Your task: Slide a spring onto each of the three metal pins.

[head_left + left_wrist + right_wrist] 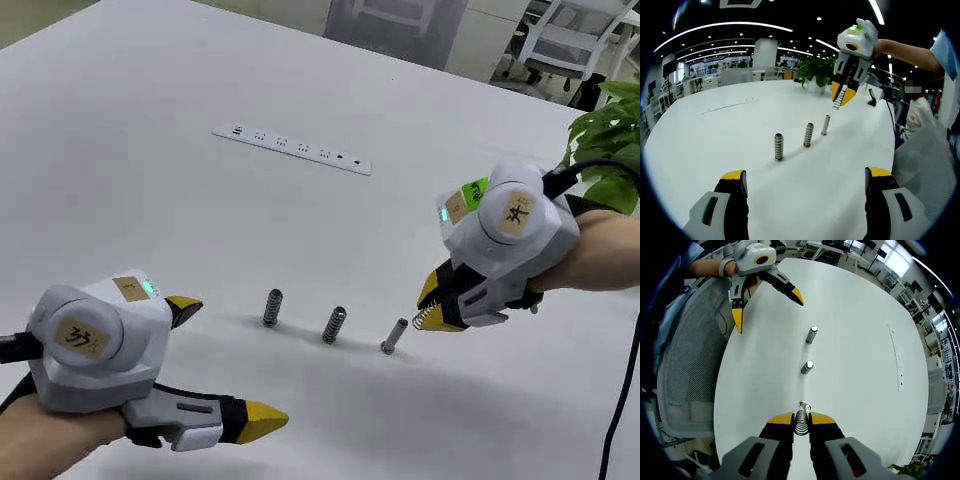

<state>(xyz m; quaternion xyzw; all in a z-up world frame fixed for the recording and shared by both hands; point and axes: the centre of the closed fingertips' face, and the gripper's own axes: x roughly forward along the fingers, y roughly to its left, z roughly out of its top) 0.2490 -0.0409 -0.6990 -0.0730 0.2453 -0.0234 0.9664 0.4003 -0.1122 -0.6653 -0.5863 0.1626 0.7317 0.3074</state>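
Observation:
Three metal pins stand in a row on the white table. The left pin [273, 307] and the middle pin [335, 324] each carry a spring. The right pin [394, 336] is bare. My right gripper [432, 318] is shut on a spring [424, 317] and hangs just right of and above the bare pin. From the right gripper view the spring [800, 421] sits between the yellow tips directly over the bare pin [803, 405]. My left gripper [232, 365] stands open at the lower left, nothing between its fingers, well short of the pins.
A white power strip [291, 148] lies farther back on the table [150, 150]. A green plant [608, 120] stands at the right edge, and a black cable [620, 400] runs down the right side. Chairs stand beyond the table's far end.

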